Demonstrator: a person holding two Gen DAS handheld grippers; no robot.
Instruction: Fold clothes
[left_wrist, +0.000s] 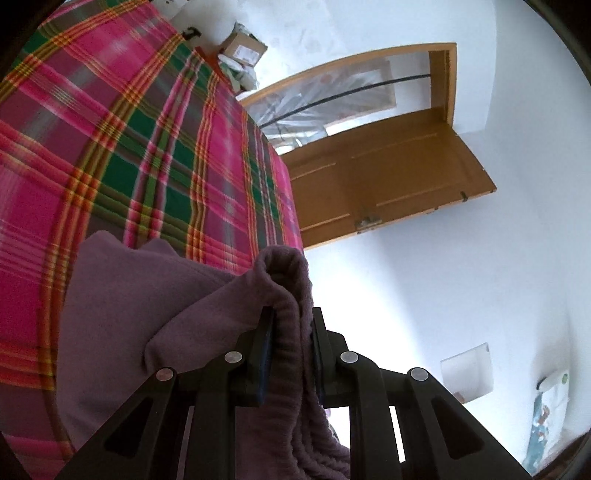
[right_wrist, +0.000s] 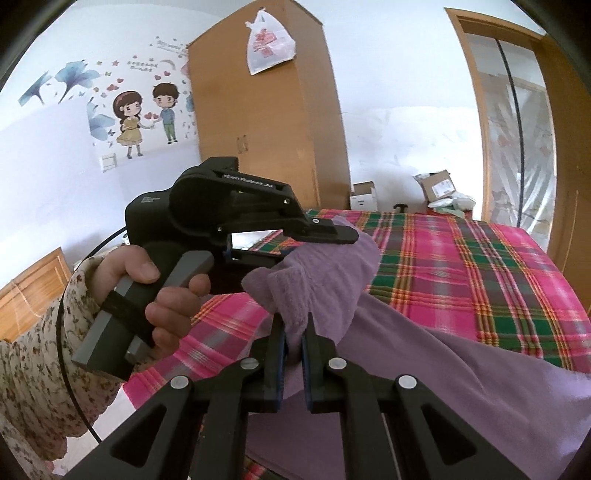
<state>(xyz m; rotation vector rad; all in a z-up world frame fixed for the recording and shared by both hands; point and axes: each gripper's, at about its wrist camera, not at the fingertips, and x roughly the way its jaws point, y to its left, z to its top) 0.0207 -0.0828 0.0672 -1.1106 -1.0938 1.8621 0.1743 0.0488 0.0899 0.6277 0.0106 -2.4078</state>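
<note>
Left wrist view is showing the left gripper (left_wrist: 291, 325) tilting sideways, its jaws clamping a ribbed edge of the purple garment (left_wrist: 155, 314). That cloth is draping down onto the plaid bed (left_wrist: 129, 147), near its side edge. Beyond the bed's far corner a box (left_wrist: 245, 48) is sitting, and an open door (left_wrist: 384, 177) is standing against the white wall.

Right wrist view, from the left: a hand (right_wrist: 155, 291) in a floral sleeve (right_wrist: 33, 373) is wrapping round the grey handle of the left gripper (right_wrist: 332, 232), forefinger resting on the trigger; a black cable is looping behind the wrist. Its fingers are pointing rightward, pinching a bunched fold of the garment (right_wrist: 424, 369) above the bed (right_wrist: 480, 266). Just below, the right gripper (right_wrist: 293, 332) is reaching forward, jaws closing on the same bunched fold, the two grippers near each other. The garment's remainder is lying across the bed's near edge. Behind, a wardrobe (right_wrist: 266, 110) with a hanging bag (right_wrist: 269, 40) is standing beside wall stickers (right_wrist: 144, 118), boxes (right_wrist: 436, 184) lying past the far edge.
</note>
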